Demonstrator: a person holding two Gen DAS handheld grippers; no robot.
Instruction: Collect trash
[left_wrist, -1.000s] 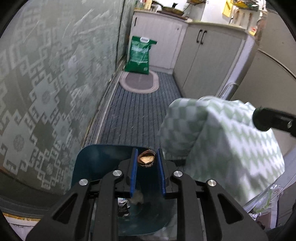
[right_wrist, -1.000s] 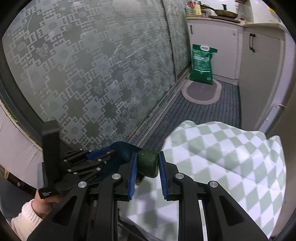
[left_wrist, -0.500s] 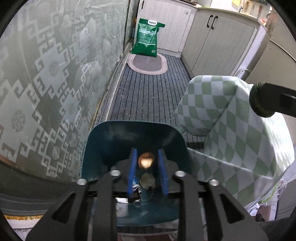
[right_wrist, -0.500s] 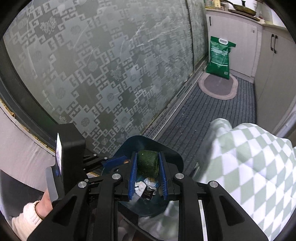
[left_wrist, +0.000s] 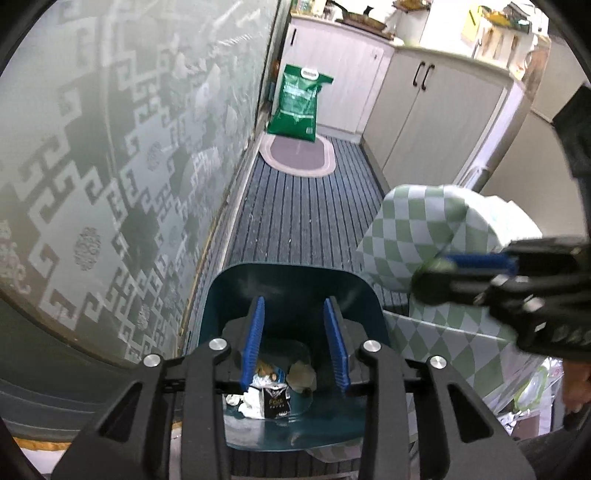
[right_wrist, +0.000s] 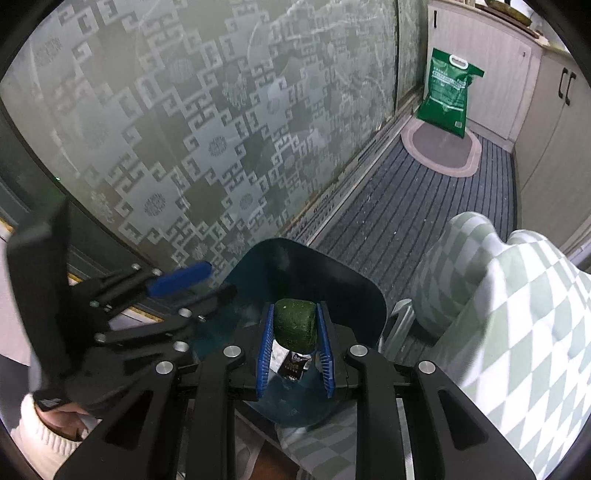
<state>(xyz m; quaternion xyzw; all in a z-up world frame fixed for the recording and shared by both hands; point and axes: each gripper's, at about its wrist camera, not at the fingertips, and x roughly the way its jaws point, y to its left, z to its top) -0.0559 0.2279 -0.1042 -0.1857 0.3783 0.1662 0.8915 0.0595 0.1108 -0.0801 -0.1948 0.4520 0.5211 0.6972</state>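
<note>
That green lump (right_wrist: 294, 324) is pinched between the blue pads of your right gripper (right_wrist: 294, 345), and it hangs right over the mouth of the dark teal bin (right_wrist: 332, 273). In the left wrist view the same lump (left_wrist: 430, 282) shows blurred at the tip of the right gripper (left_wrist: 443, 273), off to the right of the bin (left_wrist: 291, 280) and in front of the checked cloth (left_wrist: 417, 229).

Your left gripper (left_wrist: 293, 341) is spread wide with nothing between its pads, poised above the bin's opening. Down inside, a dark wrapper (left_wrist: 275, 400), white scraps (left_wrist: 251, 404) and a brownish chunk (left_wrist: 302, 373) lie on the bottom. From the right wrist, the left gripper (right_wrist: 184, 288) reaches in from the left, beside the bin's rim.

Around you: a green-and-white checked cloth (right_wrist: 517, 314) drapes to the right of the bin, a striped floor mat (right_wrist: 424, 206) runs ahead, and the patterned frosted glass door (right_wrist: 184, 129) lines the left. A green bag (right_wrist: 448, 94) stands at the far end on an oval rug (right_wrist: 439, 147), near the pale cabinets (left_wrist: 436, 114).
</note>
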